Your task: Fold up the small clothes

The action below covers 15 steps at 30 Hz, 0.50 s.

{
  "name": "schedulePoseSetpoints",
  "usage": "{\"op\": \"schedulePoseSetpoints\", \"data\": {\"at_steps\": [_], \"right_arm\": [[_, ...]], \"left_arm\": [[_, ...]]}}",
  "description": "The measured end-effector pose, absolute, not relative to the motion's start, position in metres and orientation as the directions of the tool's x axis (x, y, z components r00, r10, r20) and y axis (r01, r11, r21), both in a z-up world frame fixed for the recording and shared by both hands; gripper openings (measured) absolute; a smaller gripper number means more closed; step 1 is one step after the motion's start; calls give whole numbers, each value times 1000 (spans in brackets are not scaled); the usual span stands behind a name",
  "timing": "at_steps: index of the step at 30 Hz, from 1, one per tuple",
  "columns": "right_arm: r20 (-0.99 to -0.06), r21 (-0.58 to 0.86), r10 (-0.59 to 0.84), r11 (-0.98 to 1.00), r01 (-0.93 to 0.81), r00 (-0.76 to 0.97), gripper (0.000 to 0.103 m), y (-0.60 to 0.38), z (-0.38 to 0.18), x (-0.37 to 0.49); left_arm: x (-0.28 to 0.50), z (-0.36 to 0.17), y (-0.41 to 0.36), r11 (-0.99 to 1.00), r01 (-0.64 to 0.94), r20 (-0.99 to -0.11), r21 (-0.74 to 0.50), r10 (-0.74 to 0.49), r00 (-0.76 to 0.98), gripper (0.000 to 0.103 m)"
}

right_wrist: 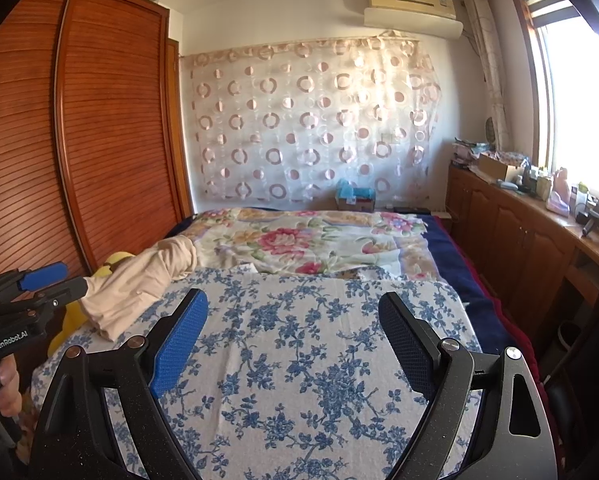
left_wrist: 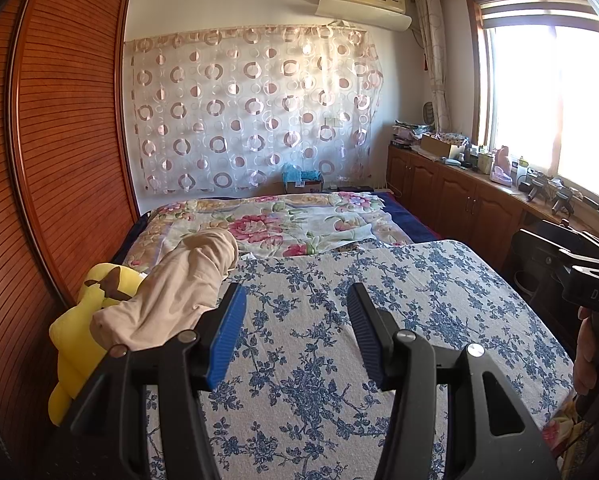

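Observation:
A beige small garment (left_wrist: 179,292) lies bunched on the left side of the bed, partly over a yellow plush toy (left_wrist: 79,340). It also shows in the right wrist view (right_wrist: 139,284). My left gripper (left_wrist: 295,308) is open and empty, held above the blue-flowered cloth (left_wrist: 319,360), just right of the garment. My right gripper (right_wrist: 291,320) is open and empty above the same cloth (right_wrist: 299,360). The left gripper shows at the left edge of the right wrist view (right_wrist: 31,288).
A wooden slatted wardrobe (left_wrist: 59,140) stands close on the left. A floral quilt (left_wrist: 279,220) covers the far bed. Wooden cabinets (left_wrist: 459,196) with clutter run under the window on the right. A patterned curtain (left_wrist: 251,112) hangs on the back wall.

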State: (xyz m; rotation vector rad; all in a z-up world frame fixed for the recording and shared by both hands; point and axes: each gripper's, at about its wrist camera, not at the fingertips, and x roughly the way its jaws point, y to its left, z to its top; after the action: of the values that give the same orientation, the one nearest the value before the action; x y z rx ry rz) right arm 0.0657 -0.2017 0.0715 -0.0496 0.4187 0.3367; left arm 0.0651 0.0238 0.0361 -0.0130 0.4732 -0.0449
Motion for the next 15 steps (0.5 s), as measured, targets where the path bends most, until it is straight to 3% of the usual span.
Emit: {"op": "schedulePoseSetpoints", "data": {"at_steps": [15], "right_arm": [[-407, 22, 310, 944, -331, 859, 89, -202, 71, 66]], "left_arm": [[65, 35, 24, 999, 40, -454, -23, -47, 890, 52]]}}
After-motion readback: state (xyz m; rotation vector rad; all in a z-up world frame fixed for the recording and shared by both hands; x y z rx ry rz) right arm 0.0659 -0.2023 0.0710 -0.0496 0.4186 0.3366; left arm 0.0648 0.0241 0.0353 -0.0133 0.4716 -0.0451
